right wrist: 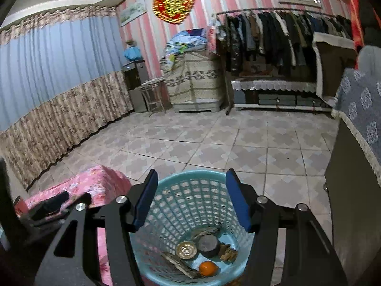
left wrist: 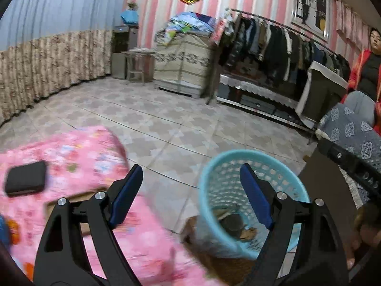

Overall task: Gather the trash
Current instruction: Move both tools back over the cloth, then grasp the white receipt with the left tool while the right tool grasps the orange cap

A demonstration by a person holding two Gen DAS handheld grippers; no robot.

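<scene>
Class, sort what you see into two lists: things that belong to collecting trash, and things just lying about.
Job: blue basket; inside it an orange, a small dish, a dark lid.
Lying about: black wallet, pink cloth, clothes rack.

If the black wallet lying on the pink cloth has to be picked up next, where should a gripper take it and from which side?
The black wallet lies flat on the pink cloth, so probably come from above and close across its short width, pads on the two long edges. It is flat and low, so the soft cloth may bunch under the pads. The left gripper is open, empty and nearer to it.
</scene>
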